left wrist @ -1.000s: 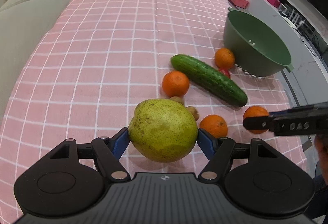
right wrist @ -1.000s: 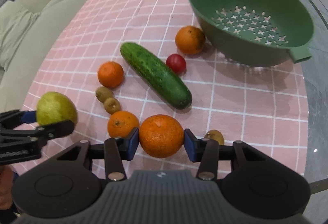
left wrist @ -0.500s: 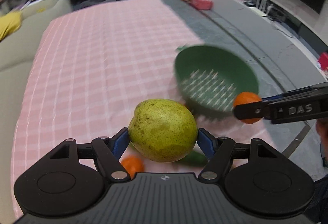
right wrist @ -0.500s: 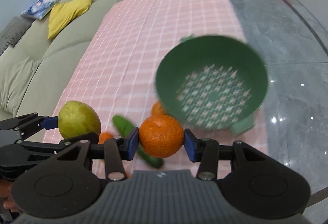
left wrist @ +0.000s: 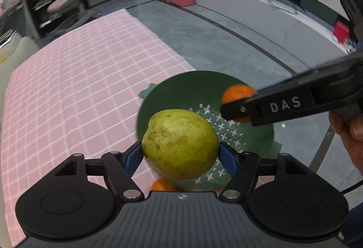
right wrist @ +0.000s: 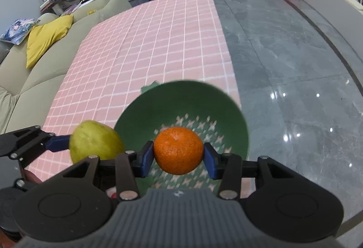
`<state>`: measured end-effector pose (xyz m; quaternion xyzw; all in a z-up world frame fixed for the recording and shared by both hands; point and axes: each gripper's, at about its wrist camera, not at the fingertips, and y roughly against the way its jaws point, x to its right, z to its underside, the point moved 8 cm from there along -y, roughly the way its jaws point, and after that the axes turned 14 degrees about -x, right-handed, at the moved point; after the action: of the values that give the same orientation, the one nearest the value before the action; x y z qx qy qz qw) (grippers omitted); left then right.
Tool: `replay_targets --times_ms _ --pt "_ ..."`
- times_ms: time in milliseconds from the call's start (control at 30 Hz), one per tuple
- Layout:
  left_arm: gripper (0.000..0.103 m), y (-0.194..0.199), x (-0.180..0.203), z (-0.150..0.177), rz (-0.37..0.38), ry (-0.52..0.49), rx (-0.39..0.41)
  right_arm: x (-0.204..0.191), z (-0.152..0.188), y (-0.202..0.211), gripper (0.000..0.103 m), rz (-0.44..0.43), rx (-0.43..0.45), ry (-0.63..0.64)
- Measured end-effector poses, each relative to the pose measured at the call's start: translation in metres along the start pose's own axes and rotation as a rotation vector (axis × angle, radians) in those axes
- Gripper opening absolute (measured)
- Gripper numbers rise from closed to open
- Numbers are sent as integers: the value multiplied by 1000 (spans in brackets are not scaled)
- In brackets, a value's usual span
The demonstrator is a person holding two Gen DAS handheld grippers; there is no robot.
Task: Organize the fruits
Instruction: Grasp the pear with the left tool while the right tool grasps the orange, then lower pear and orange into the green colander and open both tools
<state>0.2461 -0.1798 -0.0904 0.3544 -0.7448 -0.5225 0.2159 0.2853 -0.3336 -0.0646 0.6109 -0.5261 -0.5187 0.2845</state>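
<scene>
left wrist view: the left gripper (left wrist: 180, 152) is closed on a green pear (left wrist: 180, 143), blue pads pressed against both sides of the fruit. the pear is held in the air above the near-left part of a green colander (left wrist: 181, 89), which sits at the right edge of a pink checked tablecloth (left wrist: 79, 89). from the right, the right gripper (left wrist: 236, 109) reaches over the colander with an orange (left wrist: 238, 92) in its grip. another orange (left wrist: 162, 185) shows just under the pear, partly hidden by the gripper body.

right wrist view: the right gripper (right wrist: 179, 157) is clamped on the orange (right wrist: 178, 150), one blue pad on each side. the orange hangs over the perforated floor of the colander (right wrist: 181, 100). to the left, the left gripper (right wrist: 68, 143) holds the pear (right wrist: 95, 140) at the colander's left rim. a beige sofa (right wrist: 34, 84) with a yellow cushion (right wrist: 47, 37) runs along the far-left side of the tablecloth (right wrist: 147, 43); grey floor (right wrist: 295, 66) lies to the right.
</scene>
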Motion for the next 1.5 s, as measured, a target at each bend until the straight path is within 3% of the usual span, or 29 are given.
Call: replay_targets --times_ms 233,633,833,1233,1333,1500 --pt "83 -39 11 -7 -17 -61 -79 9 -14 -20 43 35 -2 44" --pt "83 -76 14 0 -16 -76 -183 11 -4 -68 44 54 -155 140" --pt "83 -80 16 0 -32 -92 -195 5 -1 -75 44 99 -158 203" --pt "87 -84 18 -3 -44 -78 -213 10 -4 -74 46 109 -149 187" --pt "97 -78 18 -8 -44 -71 -170 12 -6 -70 57 98 -138 168" --pt "100 -64 15 -19 -57 -63 -138 15 -11 -60 57 76 -111 137"
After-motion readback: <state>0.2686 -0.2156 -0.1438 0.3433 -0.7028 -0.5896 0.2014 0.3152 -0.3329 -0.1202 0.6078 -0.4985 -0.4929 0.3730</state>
